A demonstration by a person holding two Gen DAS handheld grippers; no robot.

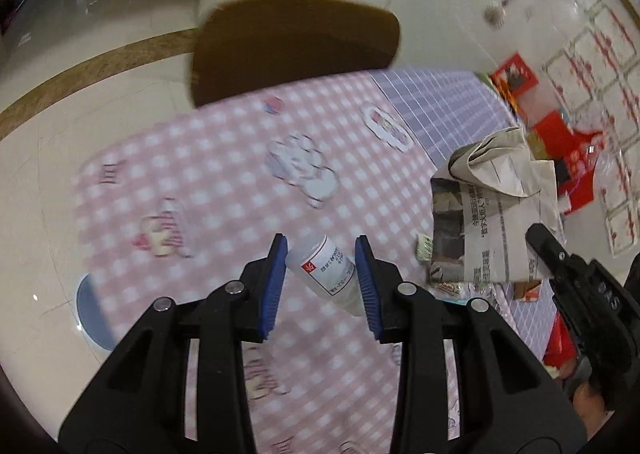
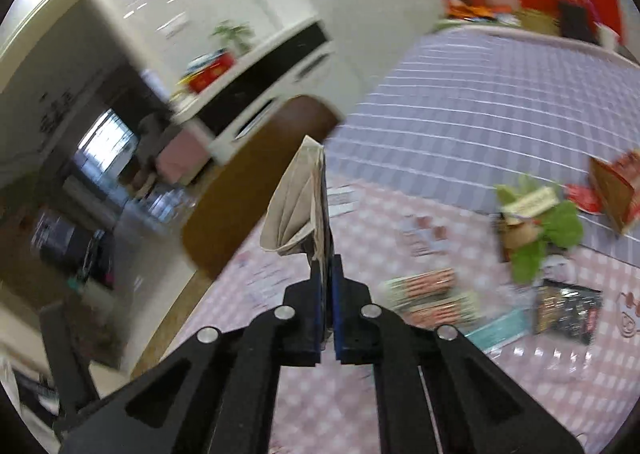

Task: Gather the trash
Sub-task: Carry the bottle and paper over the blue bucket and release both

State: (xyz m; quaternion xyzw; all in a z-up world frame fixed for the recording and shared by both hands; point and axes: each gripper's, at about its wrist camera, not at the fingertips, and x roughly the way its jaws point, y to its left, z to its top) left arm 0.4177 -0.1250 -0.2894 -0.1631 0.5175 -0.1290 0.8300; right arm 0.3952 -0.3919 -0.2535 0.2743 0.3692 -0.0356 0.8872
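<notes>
Left wrist view: the left claw (image 1: 321, 278) pinches a small translucent plastic bottle (image 1: 323, 272) with a white printed label, tilted, its sides against the ribbed blue pads (image 1: 276, 286). Below it lies the surface (image 1: 224, 158), covered in a glossy pink-and-white gingham cloth with cartoon prints that gives way to a lilac grid cloth toward the far right corner. The pink stretch ahead of the claw is bare up to the far edge, where a rounded brown chair back (image 1: 296, 42) stands. At the right, the right claw (image 1: 538, 238) holds a folded newspaper (image 1: 492, 214), grey newsprint with creased cream sheets on top.

Right wrist view: the right claw (image 2: 328, 278) is pressed together on the newspaper (image 2: 298, 206), which stands up from the pads in a soft fan of folds. Right of it, small litter is scattered on the pink cloth: striped wrappers (image 2: 434, 296), a dark foil packet (image 2: 566, 312), and something green and leafy (image 2: 540, 230), perhaps crumpled packaging; blur hides the detail. The lilac cloth (image 2: 480, 114) beyond runs open to the far edge.
</notes>
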